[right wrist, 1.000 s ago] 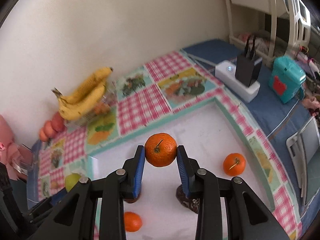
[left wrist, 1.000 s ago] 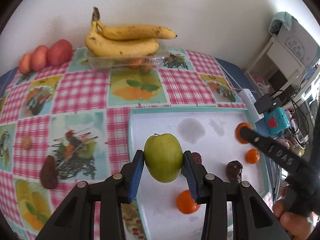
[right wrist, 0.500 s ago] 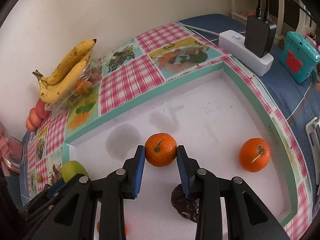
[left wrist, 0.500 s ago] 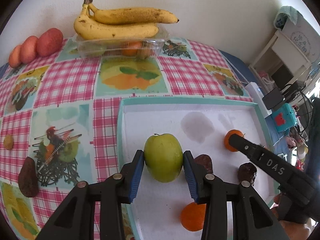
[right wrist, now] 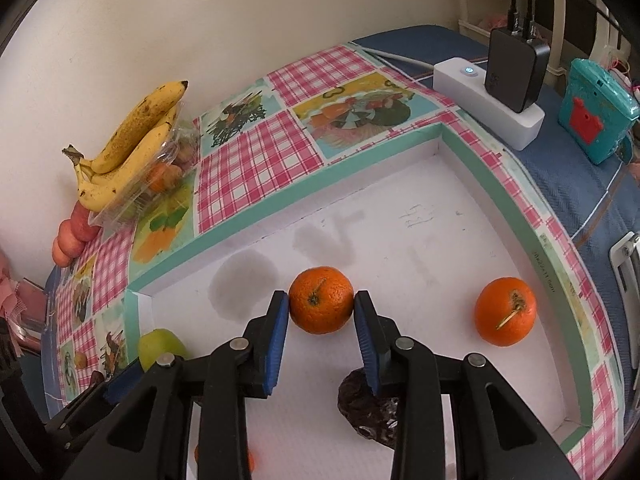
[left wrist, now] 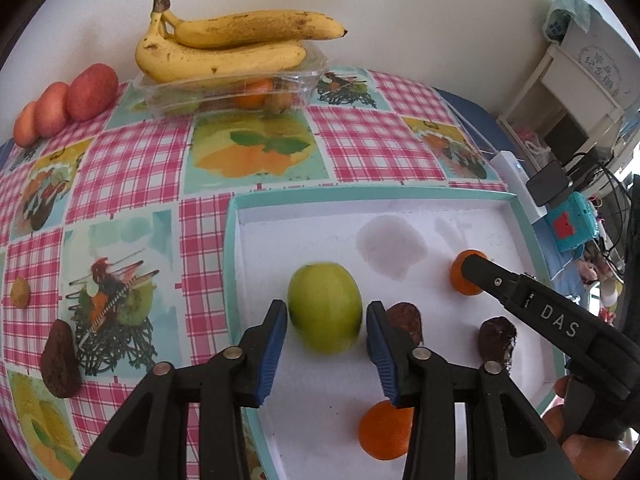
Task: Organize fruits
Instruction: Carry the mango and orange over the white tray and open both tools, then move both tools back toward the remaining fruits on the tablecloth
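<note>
Two fruits sit low in the white tray [left wrist: 516, 216] on the checked worktop [left wrist: 128, 168], one between each pair of fingers. The left gripper [left wrist: 325, 344] stands around the green apple [left wrist: 325, 312]; a thin gap shows on both sides, so its jaws look slightly parted, more framing the fruit than clamping it. The apple lies straight ahead at 12 o'clock, and appears to rest on the tray floor near the tray's left wall.

The right gripper [right wrist: 321, 320] has the tangerine [right wrist: 321, 300] between its blue pads, which sit right against the rind; whether they press it or have just let go, I cannot tell. That fruit too lies dead ahead, stem facing the camera. A second tangerine [right wrist: 505, 311] lies at 3 o'clock from it, well apart, and a dark wrinkled fruit [right wrist: 370, 408] sits underneath the right finger.

Neither fruit has a long axis to speak of, so backing straight out along the fingers looks like the cleanest move.
</note>
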The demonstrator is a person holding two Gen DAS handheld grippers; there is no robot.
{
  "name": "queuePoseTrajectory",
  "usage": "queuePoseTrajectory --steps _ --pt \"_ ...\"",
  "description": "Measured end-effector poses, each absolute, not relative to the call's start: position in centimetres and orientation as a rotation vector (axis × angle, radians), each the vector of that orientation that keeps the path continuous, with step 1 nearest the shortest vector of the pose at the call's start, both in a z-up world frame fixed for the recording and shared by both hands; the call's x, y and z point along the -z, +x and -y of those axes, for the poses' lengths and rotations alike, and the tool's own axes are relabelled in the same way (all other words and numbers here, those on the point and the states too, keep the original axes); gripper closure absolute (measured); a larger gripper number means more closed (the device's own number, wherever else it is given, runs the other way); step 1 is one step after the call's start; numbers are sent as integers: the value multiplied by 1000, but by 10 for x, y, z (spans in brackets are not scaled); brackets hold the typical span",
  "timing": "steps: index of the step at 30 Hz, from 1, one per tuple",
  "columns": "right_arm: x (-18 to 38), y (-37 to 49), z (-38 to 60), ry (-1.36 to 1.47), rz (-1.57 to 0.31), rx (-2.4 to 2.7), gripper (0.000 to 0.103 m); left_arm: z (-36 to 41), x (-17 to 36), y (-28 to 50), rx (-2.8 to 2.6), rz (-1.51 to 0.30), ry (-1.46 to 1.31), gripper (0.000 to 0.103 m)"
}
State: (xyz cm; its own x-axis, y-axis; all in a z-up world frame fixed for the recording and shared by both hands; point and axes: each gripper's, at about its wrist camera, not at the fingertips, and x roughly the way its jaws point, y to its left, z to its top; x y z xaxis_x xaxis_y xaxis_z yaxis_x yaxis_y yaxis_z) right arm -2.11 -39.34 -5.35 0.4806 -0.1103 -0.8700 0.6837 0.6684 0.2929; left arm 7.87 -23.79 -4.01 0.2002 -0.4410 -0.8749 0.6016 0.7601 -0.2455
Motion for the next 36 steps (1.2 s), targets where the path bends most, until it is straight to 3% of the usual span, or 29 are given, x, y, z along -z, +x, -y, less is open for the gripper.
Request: queuePoseTrajectory --steps 3,7,9,13,17,36 --pt "52 -23 395 695 -952 541 55 237 30 77 737 -1136 180 49" --pt "42 -26 397 681 -960 562 49 232 14 79 711 -1120 188 46" --pt "35 -27 397 666 -964 576 34 225 6 82 685 -1118 188 34" --pt "23 -29 396 643 -966 583 30 211 -5 89 579 -1122 203 21" --pt "14 -32 393 600 -977 588 10 191 -8 96 491 -1102 193 2" --pt "-38 -41 356 569 -897 475 10 99 -49 92 356 -980 181 0"
